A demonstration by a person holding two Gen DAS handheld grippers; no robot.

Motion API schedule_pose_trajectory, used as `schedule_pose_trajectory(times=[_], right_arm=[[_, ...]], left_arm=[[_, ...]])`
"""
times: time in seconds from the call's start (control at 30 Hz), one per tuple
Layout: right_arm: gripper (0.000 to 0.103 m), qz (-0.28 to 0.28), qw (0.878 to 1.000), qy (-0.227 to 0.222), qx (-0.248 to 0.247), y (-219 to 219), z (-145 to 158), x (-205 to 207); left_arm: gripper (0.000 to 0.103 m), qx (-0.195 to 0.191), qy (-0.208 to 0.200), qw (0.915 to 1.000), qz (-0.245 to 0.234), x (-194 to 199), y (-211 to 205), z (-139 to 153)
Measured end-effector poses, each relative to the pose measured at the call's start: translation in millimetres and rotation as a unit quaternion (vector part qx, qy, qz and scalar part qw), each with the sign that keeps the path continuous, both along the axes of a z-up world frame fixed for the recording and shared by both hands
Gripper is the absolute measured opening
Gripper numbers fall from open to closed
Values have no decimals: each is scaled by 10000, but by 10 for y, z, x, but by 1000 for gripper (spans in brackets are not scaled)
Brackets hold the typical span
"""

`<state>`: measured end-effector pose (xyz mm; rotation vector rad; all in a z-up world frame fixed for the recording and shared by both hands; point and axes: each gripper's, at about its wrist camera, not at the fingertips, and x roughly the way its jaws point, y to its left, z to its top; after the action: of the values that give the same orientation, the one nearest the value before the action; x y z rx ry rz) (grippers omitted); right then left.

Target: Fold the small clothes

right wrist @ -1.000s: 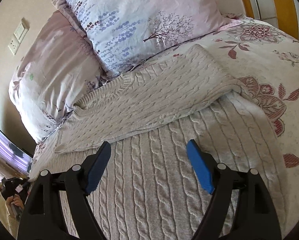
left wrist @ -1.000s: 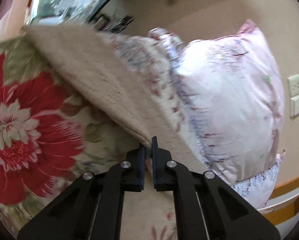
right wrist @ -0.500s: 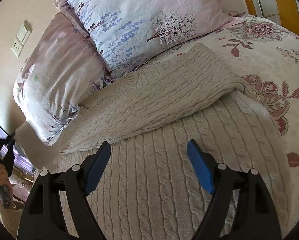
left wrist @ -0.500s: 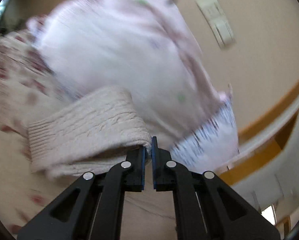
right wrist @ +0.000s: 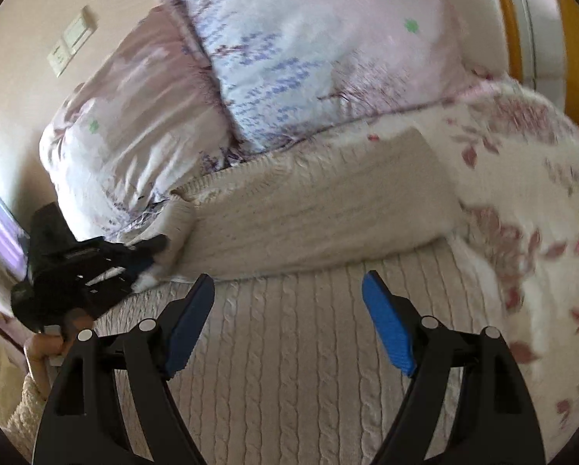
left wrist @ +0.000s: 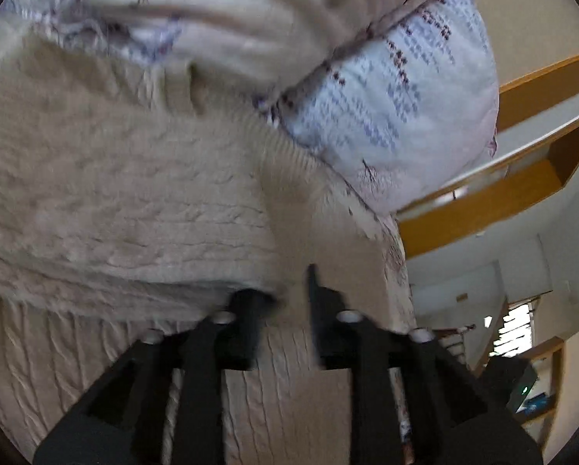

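Cream cable-knit sweater [right wrist: 308, 310] spread on a floral bedspread [right wrist: 521, 178], both sleeves folded across its chest.

The left gripper [left wrist: 285, 290] has just been opening; its black fingers stand slightly apart at the second folded sleeve [left wrist: 115, 201], but blur hides whether the knit still touches them. The right gripper [right wrist: 289, 302] hovers over the sweater's body, blue pads wide apart and empty. Two pale printed pillows [right wrist: 289, 46] lie behind, smeared.

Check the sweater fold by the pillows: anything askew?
Slightly. The second sleeve sits bunched by the pillow, not flat on the sweater; the left hand-held gripper has just been opening there.
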<state>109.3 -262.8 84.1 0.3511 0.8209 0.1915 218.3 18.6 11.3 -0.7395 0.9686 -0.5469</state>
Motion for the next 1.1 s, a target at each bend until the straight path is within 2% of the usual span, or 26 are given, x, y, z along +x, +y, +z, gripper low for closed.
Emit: schedule_pose_trajectory(times=[0.07,0.13,0.2,0.33,0.43,0.57,0.67,0.77,0.87,0.93,0.97,1.03,1.1], right_arm=[[80,313,9993,-124,-167,133,105,49],[80,851,9948,-384,-407,384,243,102],[76,1305,9881,-584,-560,619,331,166],[62,2411,9632,-839,-845,1300,391,363],[55,2972,9458,-811,-1028,1783,288,523],[50,3376,9299,-598,-1335,2289,54,645],[50,3536,9206,-482,-1586,2522,-104,671],[50,3633,9120,-366,-1869,2697,-263,696],[48,3532,9091,-396,-2174,2783,-367,724],[34,3375,9126,-468,-2259,2781,-388,733],[22,3298,9162,-463,-2227,2758,-383,754],[7,3101,9310,-401,-1883,2652,-344,832],[7,2825,9465,-410,-1507,2500,-271,879]], left_arm=[[34,-158,-68,9998,-94,-107,116,47],[35,-155,-204,9997,-6,-283,347,136],[35,-95,-257,9993,251,-436,610,157],[35,241,-206,9946,992,-661,1123,105],[35,401,-34,9899,1358,-685,1328,-7],[35,577,153,9850,1621,-716,1482,-126],[26,553,210,9841,1672,-735,1547,-205],[22,555,185,9840,1683,-761,1569,-215],[18,528,168,9838,1704,-761,1591,-245],[16,480,165,9839,1714,-765,1602,-260],[14,461,175,9838,1726,-766,1609,-267],[13,413,189,9838,1736,-772,1625,-283],[13,401,196,9837,1743,-775,1624,-286]])
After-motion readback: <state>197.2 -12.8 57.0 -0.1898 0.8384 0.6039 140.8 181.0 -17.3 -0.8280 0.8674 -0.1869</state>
